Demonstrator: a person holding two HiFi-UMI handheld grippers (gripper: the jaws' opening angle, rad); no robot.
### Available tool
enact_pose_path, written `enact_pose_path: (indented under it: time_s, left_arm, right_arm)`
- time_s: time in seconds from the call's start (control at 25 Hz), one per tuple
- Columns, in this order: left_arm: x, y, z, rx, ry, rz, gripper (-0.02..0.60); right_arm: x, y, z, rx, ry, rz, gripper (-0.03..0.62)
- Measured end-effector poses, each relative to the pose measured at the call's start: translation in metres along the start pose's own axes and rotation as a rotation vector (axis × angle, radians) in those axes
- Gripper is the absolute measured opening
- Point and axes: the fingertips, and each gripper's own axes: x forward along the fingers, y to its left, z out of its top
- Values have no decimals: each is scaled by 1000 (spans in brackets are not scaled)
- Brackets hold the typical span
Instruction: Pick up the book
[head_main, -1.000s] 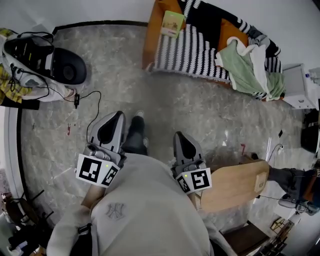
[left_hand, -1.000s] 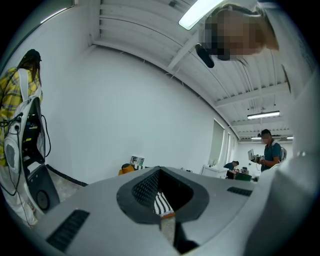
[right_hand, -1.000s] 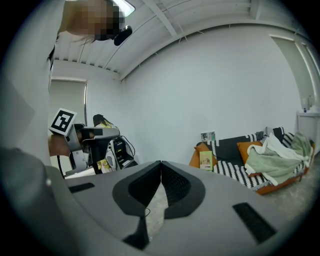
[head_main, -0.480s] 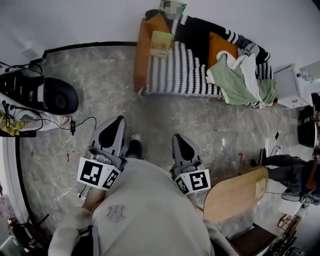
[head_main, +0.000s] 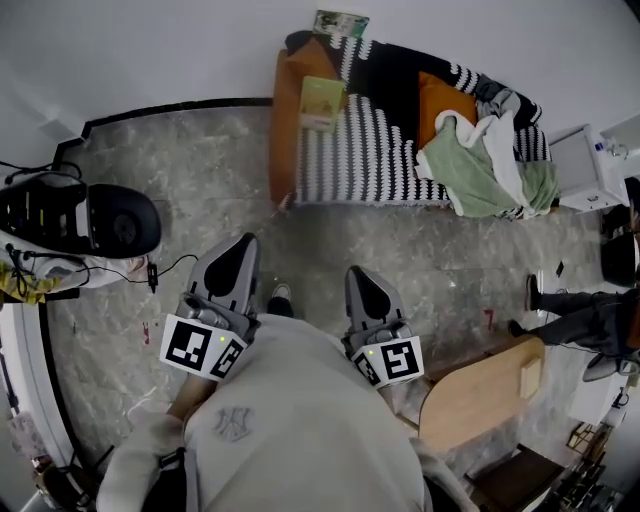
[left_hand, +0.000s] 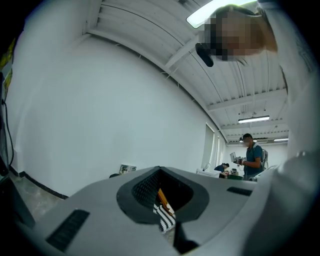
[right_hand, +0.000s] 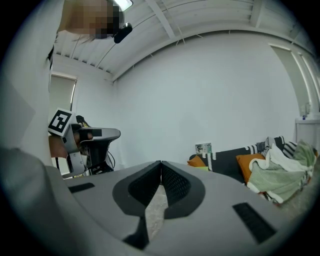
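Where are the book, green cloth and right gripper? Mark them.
book (head_main: 322, 103), head view, its cover
green cloth (head_main: 470, 172), head view, its middle
right gripper (head_main: 358, 270), head view, its shut tips

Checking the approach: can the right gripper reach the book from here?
Probably not: the book lies on the sofa, across the floor from the right gripper. Nothing blocks the way; its fingers are shut.

A sofa (head_main: 370, 150) under a black-and-white striped cover stands on the grey marble floor (head_main: 180, 150) by the far wall. On it lie a green book (head_main: 322, 103) at the left end, an orange cushion (head_main: 440, 98) and, at the right, a heap of green and white cloth (head_main: 485, 165).
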Motion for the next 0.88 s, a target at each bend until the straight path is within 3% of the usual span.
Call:
enact_pose_path:
  time_s: [0.56,0.88]
  left_arm:
    - [30,31,-9,-40,45,-20,2]
    - [40,54,-17,-44,41,60,2]
  right_arm:
    - [26,-14,-11,20,40,-46,18]
    - [55,-26,-17,29,63,3,18]
